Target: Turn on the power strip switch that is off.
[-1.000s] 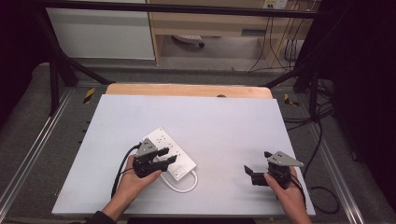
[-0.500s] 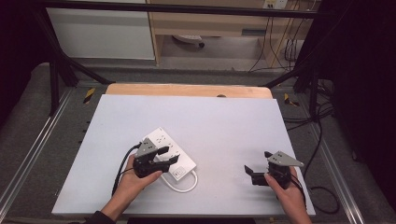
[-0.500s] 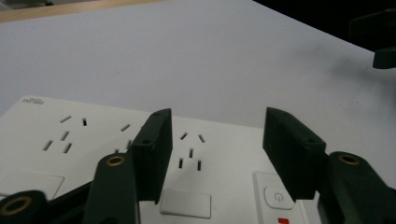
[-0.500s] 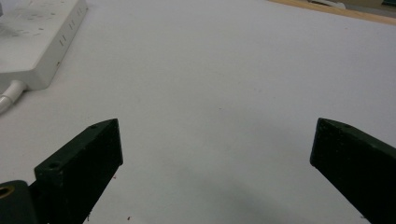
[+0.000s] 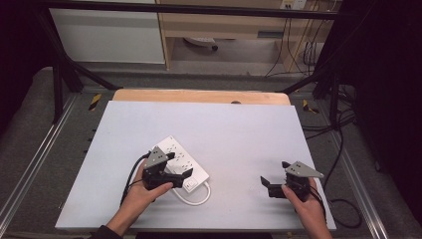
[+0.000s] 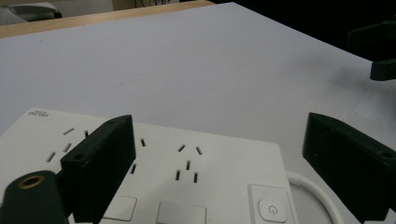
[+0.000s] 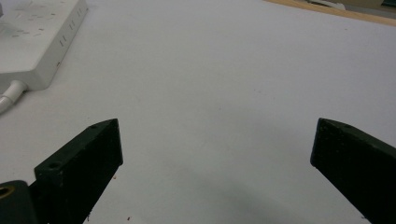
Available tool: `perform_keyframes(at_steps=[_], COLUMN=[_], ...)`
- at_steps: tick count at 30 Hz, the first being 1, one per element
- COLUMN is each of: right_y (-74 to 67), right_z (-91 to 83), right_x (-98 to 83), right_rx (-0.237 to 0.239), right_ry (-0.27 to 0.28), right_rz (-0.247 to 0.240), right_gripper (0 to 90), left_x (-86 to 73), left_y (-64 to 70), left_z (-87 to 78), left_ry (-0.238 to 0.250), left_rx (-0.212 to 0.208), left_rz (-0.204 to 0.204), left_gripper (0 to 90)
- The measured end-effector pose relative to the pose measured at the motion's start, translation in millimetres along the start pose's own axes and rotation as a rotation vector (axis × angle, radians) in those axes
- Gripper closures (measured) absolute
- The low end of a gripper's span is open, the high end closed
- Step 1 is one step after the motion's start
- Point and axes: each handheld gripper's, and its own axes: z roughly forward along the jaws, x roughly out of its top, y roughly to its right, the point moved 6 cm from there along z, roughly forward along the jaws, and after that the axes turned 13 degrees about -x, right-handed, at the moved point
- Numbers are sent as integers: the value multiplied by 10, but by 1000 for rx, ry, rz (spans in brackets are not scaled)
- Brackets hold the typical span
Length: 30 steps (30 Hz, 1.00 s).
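Item: white power strip (image 5: pixel 181 162), flat on the pale worktop (image 5: pixel 239 129), left of centre and toward the near edge, lying at a slant. Sockets facing up; row of push buttons along the near end (image 6: pixel 271 210). White cable (image 5: pixel 194 198) looping off the near end toward the right.

Left tongs (image 5: pixel 171 174): over the near end of the strip, jaws well apart after just opening, nothing pinched between them. In the left gripper view, one jaw above the socket face, the other out past the strip's edge, over the cable (image 6: pixel 303 184). Contact with the casing: cannot tell.

Right tongs (image 5: pixel 271 185): near right of the worktop, well apart from the strip, jaws wide, nothing between them, bare worktop (image 7: pixel 224 93) ahead, strip corner (image 7: pixel 37 42) at far left of that view.

Step in hand, judged: release of the strip, or fresh approach to it, by the left tongs.

Handling notes:
- Lift straight up before any sideways travel, to avoid dragging the casing.
- Keep the outer jaw clear of the cable loop; a snag there likely to pull the strip round.
- For a re-grip, span the short width squarely, away from the buttons.
- Avoid pressing the power button by accident.
- Right tongs free for steadying the far end if needed.
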Motion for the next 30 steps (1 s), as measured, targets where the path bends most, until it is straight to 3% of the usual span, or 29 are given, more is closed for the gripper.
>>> perform_keyframes(at_steps=[16, 30], right_y=[9, 6], right_z=[-15, -22], right_x=[6, 10], right_rx=[1, 4], right_ry=[6, 10], right_rz=[1, 1], right_gripper=[27, 29], left_x=[84, 253], left_y=[9, -10], left_z=[-69, -318], left_ry=[38, 87], left_rx=[-2, 17], left_rz=[7, 4], left_gripper=[90, 87])
